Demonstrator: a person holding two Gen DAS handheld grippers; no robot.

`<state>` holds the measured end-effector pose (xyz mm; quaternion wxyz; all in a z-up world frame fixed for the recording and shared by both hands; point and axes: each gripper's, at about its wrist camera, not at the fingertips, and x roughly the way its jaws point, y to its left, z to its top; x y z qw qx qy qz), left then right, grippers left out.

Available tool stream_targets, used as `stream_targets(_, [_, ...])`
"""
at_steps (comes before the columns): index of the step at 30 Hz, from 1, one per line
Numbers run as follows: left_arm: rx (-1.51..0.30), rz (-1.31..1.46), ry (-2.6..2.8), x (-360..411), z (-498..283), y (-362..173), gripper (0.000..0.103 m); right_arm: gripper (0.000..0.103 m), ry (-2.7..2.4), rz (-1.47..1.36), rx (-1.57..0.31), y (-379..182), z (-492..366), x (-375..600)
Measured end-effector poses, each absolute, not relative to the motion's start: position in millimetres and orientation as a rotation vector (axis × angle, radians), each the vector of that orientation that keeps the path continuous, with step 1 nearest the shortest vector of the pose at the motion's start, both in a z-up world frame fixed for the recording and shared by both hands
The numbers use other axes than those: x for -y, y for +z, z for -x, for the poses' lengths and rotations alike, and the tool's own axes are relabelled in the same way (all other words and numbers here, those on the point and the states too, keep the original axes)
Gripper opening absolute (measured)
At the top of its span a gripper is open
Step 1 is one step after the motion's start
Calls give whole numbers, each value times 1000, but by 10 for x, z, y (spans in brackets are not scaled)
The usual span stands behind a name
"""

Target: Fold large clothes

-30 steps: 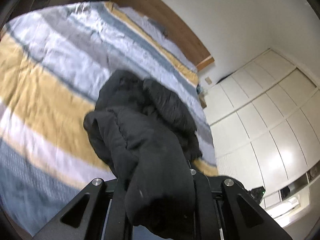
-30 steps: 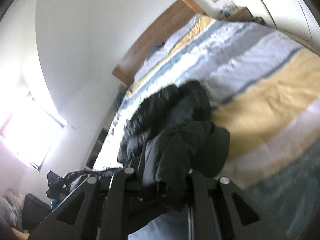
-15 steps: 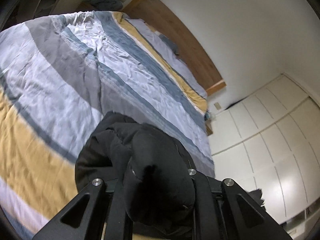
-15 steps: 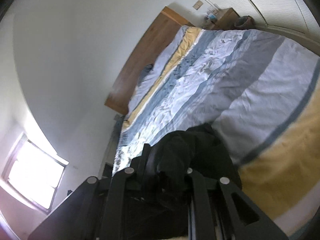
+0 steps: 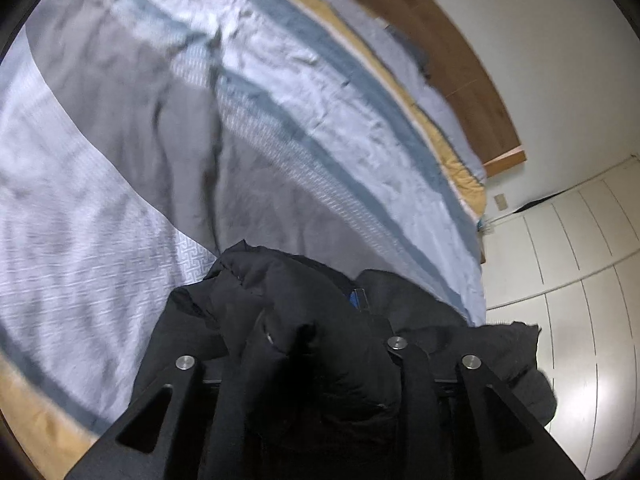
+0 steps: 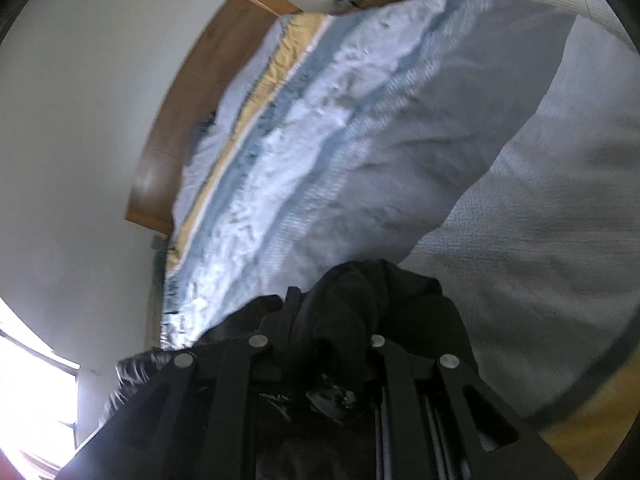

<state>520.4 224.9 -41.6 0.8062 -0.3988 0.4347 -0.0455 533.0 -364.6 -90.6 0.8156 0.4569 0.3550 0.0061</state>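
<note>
The black jacket point(image 5: 304, 320) lies bunched at the near part of the bed point(image 5: 120, 208), a thick fold of it between the fingers of each gripper. The left gripper point(image 5: 320, 360) has just been opening, cloth between its jaws, though whether the pads press I cannot tell. The right gripper point(image 6: 320, 344) is clamped on its fold. Folding looks mid-way at best (no flat, squared shape shows). Ahead the striped cover runs bare to the headboard point(image 5: 452, 64), so there is room; the bed's edge and wardrobe point(image 5: 560, 264) lie close to the left gripper's right.
</note>
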Motion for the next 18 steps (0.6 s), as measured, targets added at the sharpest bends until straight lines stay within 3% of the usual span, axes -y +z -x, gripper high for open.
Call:
stream_targets(10, [-940,882,-144,-2161,-5392,-745,32,18,46,-1028,-770,-1363,-5595,3653])
stream_targets(12, [-922,892,-162,-2188,-5349,-683,42,25,61,-1045,-757,-1346,-5575,3677])
stream_targets(13, [-909,899,-167,-2215,-5328,-642,45,31,74,-1060,-740,-1316,-5538,3701])
stream_targets(15, [-873,936,-174,-2292,-5258,-525,62,56,82,-1080,-709,-1227,-5486,3748])
stream_targets(17, [-842,975,-170,-2376,-5193,-393,72,69,68,-1080,-678,-1085,-5428,3797])
stream_targets(18, [-831,981,-164,-2407,-5173,-334,77,70,58,-1072,-662,-1000,-5393,3828])
